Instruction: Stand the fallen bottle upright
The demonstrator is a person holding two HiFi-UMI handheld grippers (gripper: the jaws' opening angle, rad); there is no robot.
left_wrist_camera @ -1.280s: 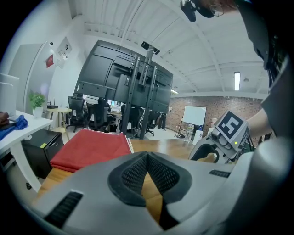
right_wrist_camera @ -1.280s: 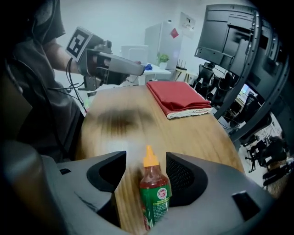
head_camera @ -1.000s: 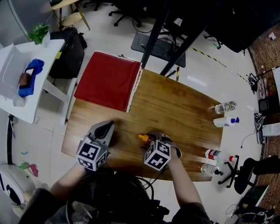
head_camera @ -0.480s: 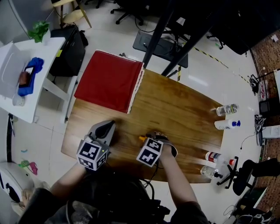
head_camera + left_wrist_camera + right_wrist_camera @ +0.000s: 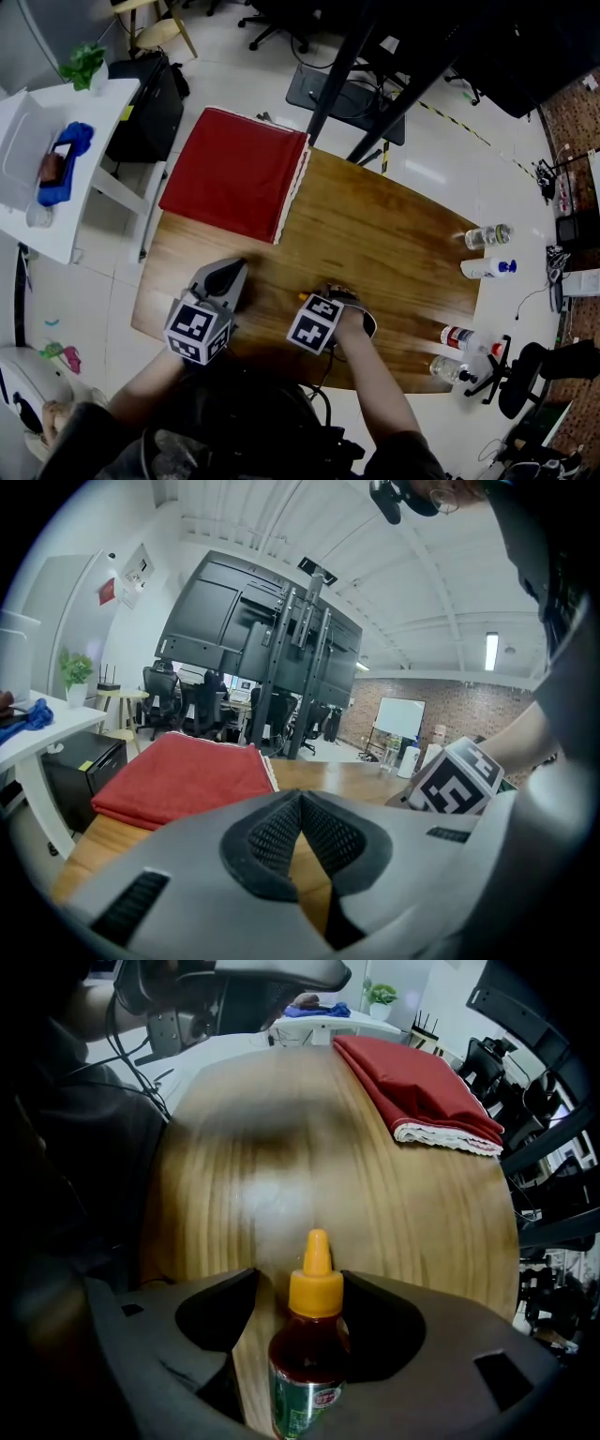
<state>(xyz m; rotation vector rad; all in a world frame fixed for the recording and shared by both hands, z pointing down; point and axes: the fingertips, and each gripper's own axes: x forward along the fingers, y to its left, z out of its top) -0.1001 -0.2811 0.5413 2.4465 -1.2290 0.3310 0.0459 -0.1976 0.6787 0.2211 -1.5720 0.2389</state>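
Observation:
A small sauce bottle [image 5: 307, 1344] with an orange nozzle cap, dark red contents and a green label lies on the wooden table [image 5: 394, 234]. In the head view only its orange cap [image 5: 303, 298] shows beside the marker cube. My right gripper [image 5: 302, 1283] points down over it, jaws open on either side of the bottle's neck. The right jaw is against the bottle and a strip of wood shows at the left one. My left gripper [image 5: 225, 273] rests near the table's front left, its tips [image 5: 300, 797] together with nothing between them.
A folded red cloth [image 5: 234, 173] covers the table's far left corner. Two bottles [image 5: 487, 234] stand at the right edge and two more [image 5: 459, 333] lie near the front right corner. A white side table [image 5: 56, 178] is at the left.
My right gripper has sunk and tipped over the bottle, its marker cube shifting left and hiding more of the bottle. The bottle's cap has stayed put. The left gripper has not moved.

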